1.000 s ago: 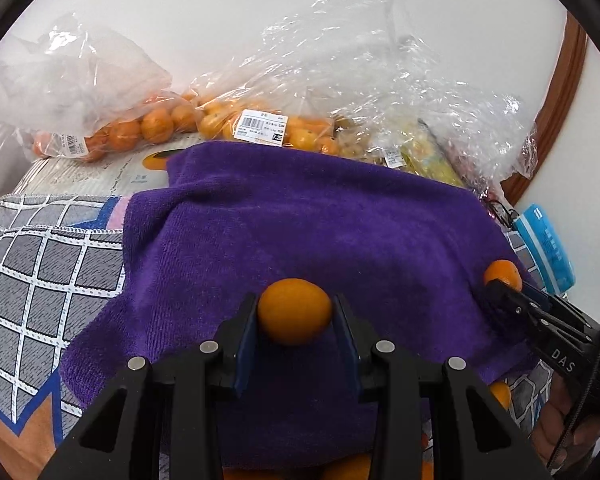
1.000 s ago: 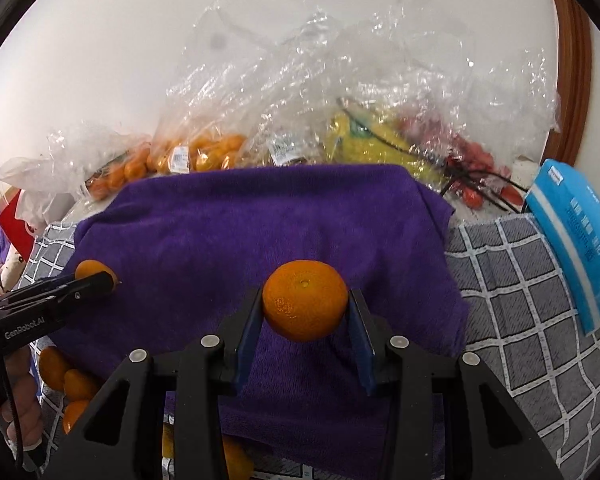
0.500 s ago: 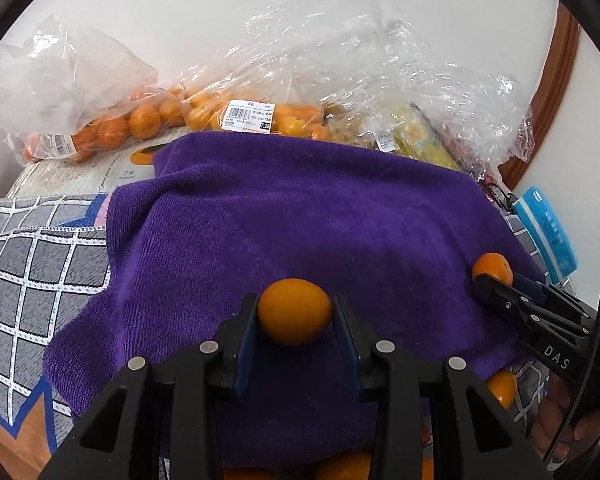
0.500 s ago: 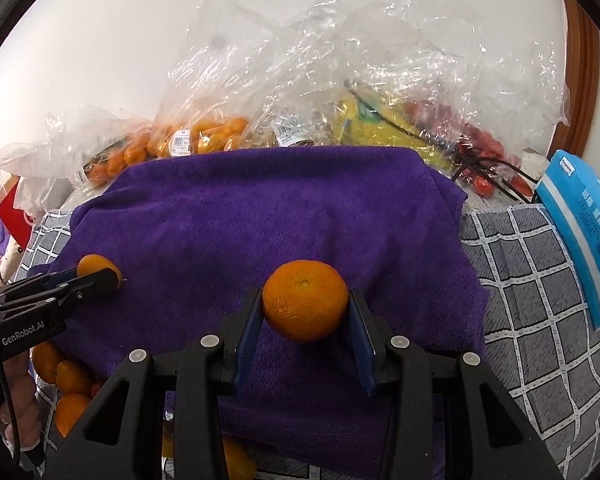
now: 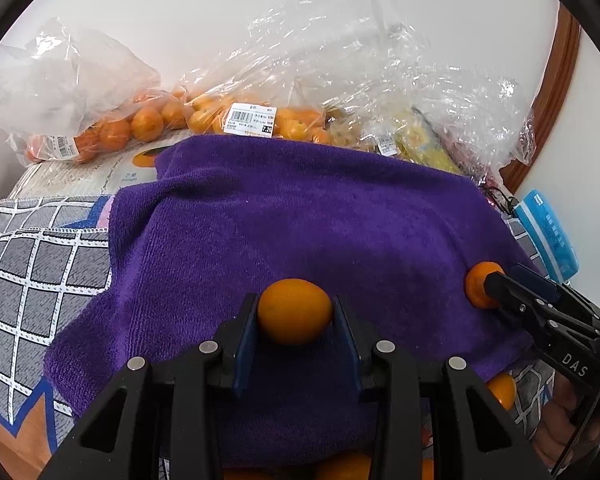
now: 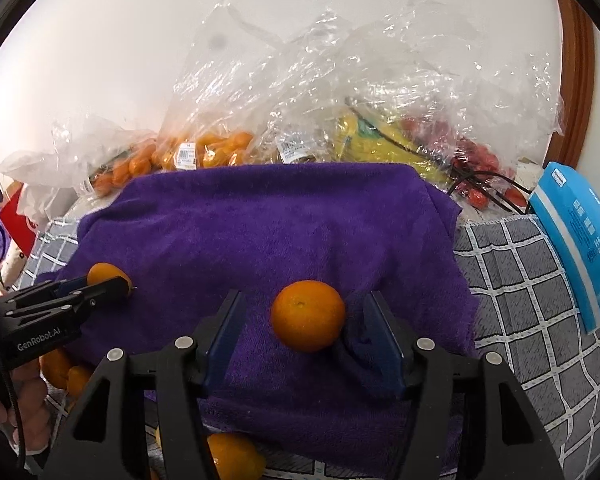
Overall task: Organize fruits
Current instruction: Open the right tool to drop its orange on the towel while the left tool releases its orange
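several loose oranges (image 6: 236, 460) at the near edge of the purple towel (image 6: 268, 232) are cut off by the frame and by the gripper bodies, so their count is unclear. behind the towel, clear plastic bags (image 6: 340, 92) blur their contents: small oranges, something yellow, something red. what lies under the towel is hidden, and the checked grey cloth (image 6: 520, 300) covers the rest of the surface.

half a second ago the right gripper (image 6: 306, 320) was clenched on its mandarin (image 6: 308, 315); now its jaws are opening, the blue pads stand clear of the fruit on both sides, and the mandarin sits released on the towel between them.

the left gripper (image 5: 295, 312) is unchanged: its jaws grasp a smooth orange (image 5: 295, 311) squarely between the pads, above the towel's near part. a blue packet (image 6: 576, 248) lies at the right edge.
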`<state>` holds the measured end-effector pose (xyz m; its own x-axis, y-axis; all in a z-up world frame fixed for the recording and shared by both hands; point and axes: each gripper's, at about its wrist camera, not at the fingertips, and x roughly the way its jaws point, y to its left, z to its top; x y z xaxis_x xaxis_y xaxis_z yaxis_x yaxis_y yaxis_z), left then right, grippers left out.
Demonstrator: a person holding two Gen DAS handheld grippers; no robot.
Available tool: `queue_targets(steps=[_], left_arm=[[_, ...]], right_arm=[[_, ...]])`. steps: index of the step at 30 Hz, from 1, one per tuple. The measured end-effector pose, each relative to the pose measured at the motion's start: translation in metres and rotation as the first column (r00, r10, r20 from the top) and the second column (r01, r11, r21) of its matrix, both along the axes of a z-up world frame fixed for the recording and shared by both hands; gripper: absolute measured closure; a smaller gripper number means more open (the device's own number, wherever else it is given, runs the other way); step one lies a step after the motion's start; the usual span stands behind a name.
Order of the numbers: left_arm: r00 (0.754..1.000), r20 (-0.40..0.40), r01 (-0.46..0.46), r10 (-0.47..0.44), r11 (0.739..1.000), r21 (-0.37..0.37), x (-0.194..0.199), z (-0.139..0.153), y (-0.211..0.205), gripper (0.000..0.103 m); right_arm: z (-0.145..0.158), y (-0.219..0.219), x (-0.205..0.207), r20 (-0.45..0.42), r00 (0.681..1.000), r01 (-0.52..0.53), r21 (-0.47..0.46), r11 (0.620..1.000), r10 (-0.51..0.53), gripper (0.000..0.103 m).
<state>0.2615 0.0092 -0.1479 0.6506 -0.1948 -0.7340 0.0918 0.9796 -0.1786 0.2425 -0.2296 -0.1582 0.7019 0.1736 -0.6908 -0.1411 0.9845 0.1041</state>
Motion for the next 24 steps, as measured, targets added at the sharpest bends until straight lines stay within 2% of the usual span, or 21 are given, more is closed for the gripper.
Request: queue_targets(steps=[2, 4, 7, 17, 24], left_arm=[[1.000, 0.009, -0.004, 0.004, 1.000, -0.008, -0.001, 0.003, 0.001, 0.065], [1.000, 0.021, -0.001, 0.002, 1.000, -0.021, -0.003, 0.006, 0.002, 0.054], [0.999, 0.052, 0.002, 0.000, 0.999, -0.034, -0.007, 0.012, 0.002, 0.048], [0.995, 0.102, -0.017, 0.020, 0.999, -0.035, -0.017, 0.023, 0.000, 0.046], [0.988, 0.149, -0.027, 0.028, 1.000, -0.004, -0.023, 0.031, -0.003, 0.046]], right_arm=[[0.002, 0.000, 0.000, -0.007, 1.000, 0.010, -0.008, 1.000, -0.010, 0.042], [0.003, 0.001, -0.003, 0.001, 1.000, 0.010, -0.013, 1.000, -0.010, 0.042], [0.009, 0.004, -0.007, 0.036, 0.999, 0.022, -0.024, 0.999, -0.021, 0.042], [0.019, 0.014, -0.019, 0.117, 0.993, 0.013, -0.070, 0.997, -0.004, 0.042], [0.025, 0.010, -0.022, 0.129, 0.992, 0.006, -0.009, 1.000, -0.005, 0.042]])
